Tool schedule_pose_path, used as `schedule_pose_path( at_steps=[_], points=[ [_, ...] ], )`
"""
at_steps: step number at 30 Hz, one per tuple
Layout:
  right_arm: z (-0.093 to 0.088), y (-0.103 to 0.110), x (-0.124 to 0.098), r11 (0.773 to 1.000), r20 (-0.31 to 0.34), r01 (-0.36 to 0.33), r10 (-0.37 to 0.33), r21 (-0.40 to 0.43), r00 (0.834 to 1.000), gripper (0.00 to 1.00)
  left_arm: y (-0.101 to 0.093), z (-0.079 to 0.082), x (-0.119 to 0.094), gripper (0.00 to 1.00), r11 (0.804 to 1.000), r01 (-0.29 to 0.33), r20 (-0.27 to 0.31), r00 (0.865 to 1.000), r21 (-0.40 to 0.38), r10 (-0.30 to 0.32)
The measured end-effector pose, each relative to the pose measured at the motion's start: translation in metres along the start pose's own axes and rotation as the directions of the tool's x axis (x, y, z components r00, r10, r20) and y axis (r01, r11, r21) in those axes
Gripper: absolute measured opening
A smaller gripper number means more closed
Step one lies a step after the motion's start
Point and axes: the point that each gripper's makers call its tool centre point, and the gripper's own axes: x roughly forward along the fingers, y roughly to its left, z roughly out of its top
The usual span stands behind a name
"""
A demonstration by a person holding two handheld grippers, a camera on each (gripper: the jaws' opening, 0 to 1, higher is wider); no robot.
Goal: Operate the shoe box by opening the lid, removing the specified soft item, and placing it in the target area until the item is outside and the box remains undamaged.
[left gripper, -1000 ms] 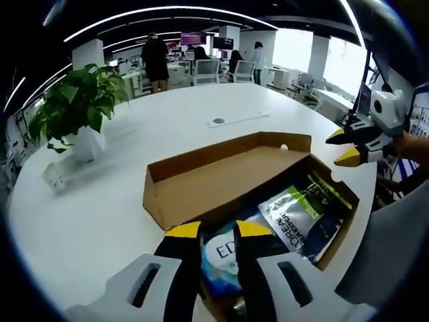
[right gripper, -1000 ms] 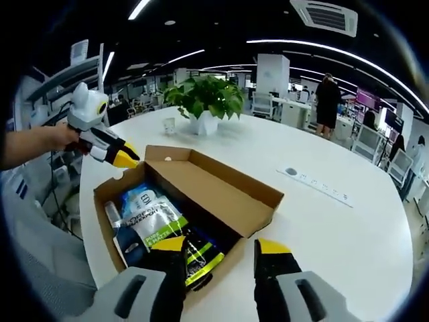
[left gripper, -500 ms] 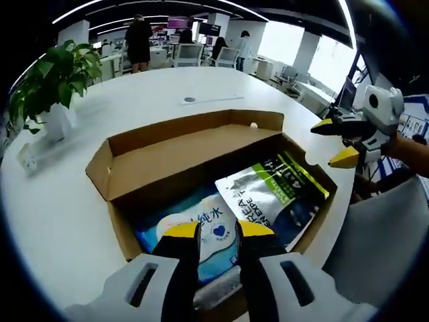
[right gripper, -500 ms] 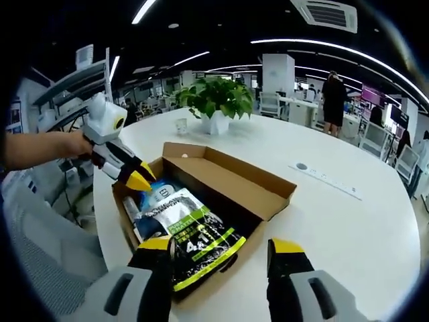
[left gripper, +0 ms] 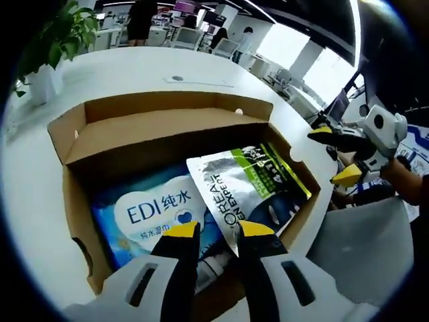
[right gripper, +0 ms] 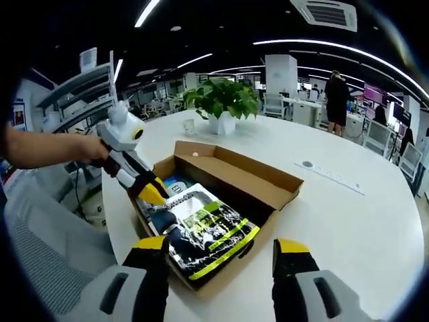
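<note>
Open shoe box [left gripper: 167, 134] on the white counter [right gripper: 348, 221], soft packs lying inside it.

In the left gripper view, a potted plant [left gripper: 50, 43] is seen at the far left of the counter; the blue "EDI" pack [left gripper: 144, 215] lies in the box's left part, overlapped on its right by the silver-green pouch [left gripper: 248, 188]. The left hand-held gripper [left gripper: 211, 231] is poised over these packs, yellow tips narrowly parted and nothing grasped. At the right, beyond the box's edge, the right hand-held gripper [left gripper: 338, 154] is held released, tips well apart. The lid is folded back.
</note>
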Motion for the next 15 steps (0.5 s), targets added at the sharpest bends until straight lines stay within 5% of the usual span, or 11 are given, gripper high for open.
schedule_pose_path(
  at_steps=[4,15],
  points=[
    [0.002,0.008,0.001,1.0,0.004,-0.018,0.018,-0.019,1.0,0.63,0.0,0.0,0.003,0.23,0.998,0.019,0.003,1.0,-0.052,-0.018],
    [0.003,0.017,0.006,0.998,0.004,-0.045,0.045,-0.037,0.999,0.63,-0.006,-0.003,0.005,0.07,0.982,0.098,0.027,0.995,-0.16,-0.095]
  ],
)
